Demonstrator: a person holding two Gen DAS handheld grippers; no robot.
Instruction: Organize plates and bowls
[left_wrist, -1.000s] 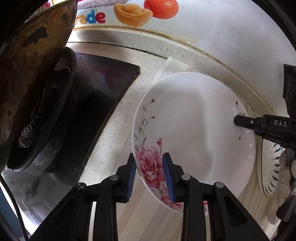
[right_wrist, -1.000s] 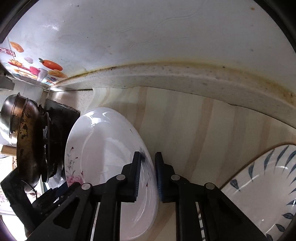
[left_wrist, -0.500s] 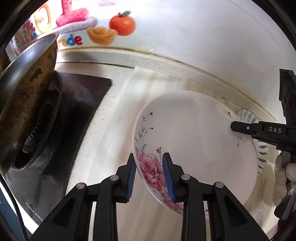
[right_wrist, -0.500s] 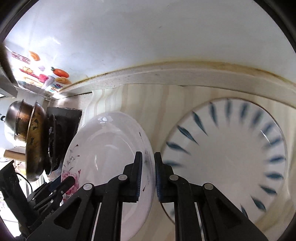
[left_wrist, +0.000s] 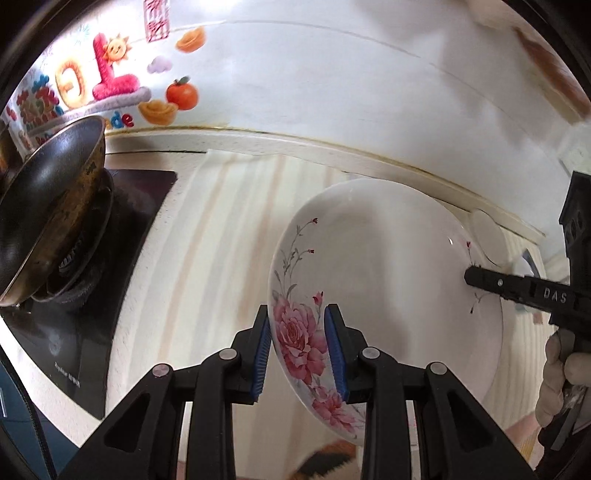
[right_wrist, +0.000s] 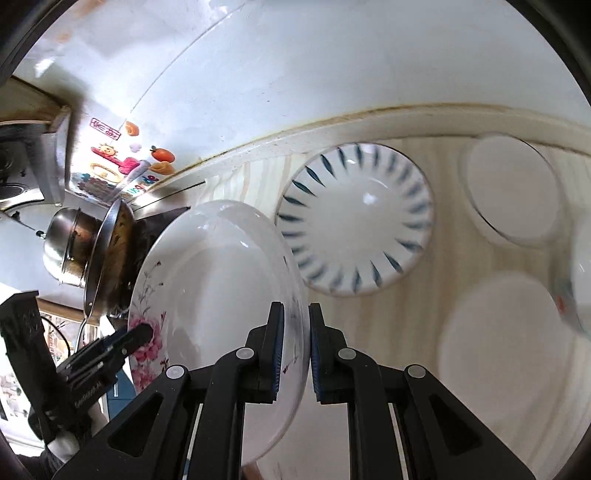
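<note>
Through my left wrist camera, my left gripper (left_wrist: 298, 347) is clamped on the rose plate (left_wrist: 388, 280), held clear above the striped counter (left_wrist: 221, 236), right of the wok (left_wrist: 48, 199).

Through my right one, my right gripper (right_wrist: 296, 347) pinches the rim opposite; the blue-leaf plate (right_wrist: 356, 218) lies just beyond. Uneven pulling could let the glazed rim slip.

A glossy, smooth ceramic look is shown by the floral plate (left_wrist: 388, 266). The counter (left_wrist: 221, 229) is covered in pale wood-grain film. The wok (left_wrist: 48, 199) is dark, worn metal.
</note>
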